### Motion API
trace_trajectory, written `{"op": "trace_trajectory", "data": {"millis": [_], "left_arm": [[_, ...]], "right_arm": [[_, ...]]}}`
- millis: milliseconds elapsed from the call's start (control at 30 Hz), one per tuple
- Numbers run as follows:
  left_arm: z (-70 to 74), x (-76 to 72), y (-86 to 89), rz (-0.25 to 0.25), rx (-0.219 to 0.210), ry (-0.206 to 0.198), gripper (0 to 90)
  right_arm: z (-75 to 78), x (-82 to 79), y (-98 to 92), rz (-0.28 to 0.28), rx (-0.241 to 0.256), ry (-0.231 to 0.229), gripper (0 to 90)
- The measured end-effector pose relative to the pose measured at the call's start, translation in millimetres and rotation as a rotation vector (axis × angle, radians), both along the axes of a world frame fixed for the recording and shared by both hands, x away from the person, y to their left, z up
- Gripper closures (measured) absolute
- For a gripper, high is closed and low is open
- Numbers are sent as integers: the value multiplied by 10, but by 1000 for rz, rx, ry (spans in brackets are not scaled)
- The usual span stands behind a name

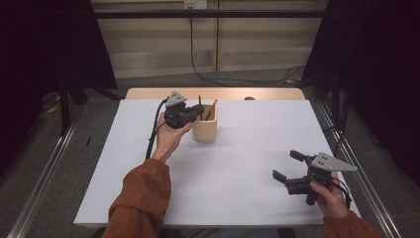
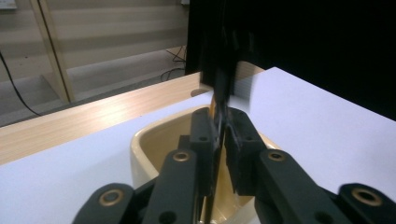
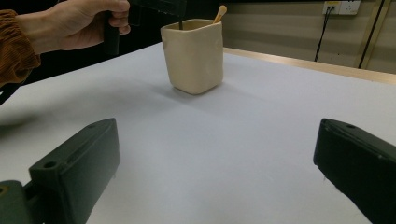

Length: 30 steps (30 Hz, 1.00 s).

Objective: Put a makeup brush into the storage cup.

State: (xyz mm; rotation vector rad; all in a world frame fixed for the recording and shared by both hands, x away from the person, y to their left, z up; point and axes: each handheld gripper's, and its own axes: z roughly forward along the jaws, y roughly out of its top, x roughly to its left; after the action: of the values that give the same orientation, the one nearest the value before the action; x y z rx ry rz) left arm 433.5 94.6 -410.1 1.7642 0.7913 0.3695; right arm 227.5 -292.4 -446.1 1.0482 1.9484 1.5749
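A cream square cup [image 1: 204,130] stands at the middle back of the white table [image 1: 247,148]. A wooden stick [image 1: 212,109] leans in it. My left gripper [image 1: 195,113] hovers at the cup's left rim, shut on a thin black utensil [image 1: 200,100] that stands upright with its lower end inside the cup. In the left gripper view the jaws [image 2: 222,128] pinch that black utensil [image 2: 219,70] over the cup's rim [image 2: 140,144]. My right gripper [image 1: 287,164] is open near the front right; nothing lies between its jaws [image 3: 215,158], and it faces the cup [image 3: 193,56].
A wooden strip [image 1: 218,93] runs along the table's far edge. Cables trail on the floor behind. Metal rails flank both sides of the table. White tabletop stretches between the cup and my right gripper.
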Motion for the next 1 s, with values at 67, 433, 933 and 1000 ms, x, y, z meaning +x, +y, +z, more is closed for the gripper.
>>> {"op": "trace_trajectory", "data": {"millis": [67, 433, 933, 1000], "left_arm": [[-8, 6, -2, -3, 6, -2, 788], [10, -2, -6, 15, -1, -31, 534], [43, -11, 4, 32, -28, -41, 141], [37, -6, 5, 35, -27, -35, 106]], "right_arm": [[1, 1, -1, 0, 2, -3, 0], [7, -3, -4, 0, 12, -11, 0], [-5, 10, -22, -1, 12, -9, 0], [-6, 12, -25, -3, 11, -6, 0]]}}
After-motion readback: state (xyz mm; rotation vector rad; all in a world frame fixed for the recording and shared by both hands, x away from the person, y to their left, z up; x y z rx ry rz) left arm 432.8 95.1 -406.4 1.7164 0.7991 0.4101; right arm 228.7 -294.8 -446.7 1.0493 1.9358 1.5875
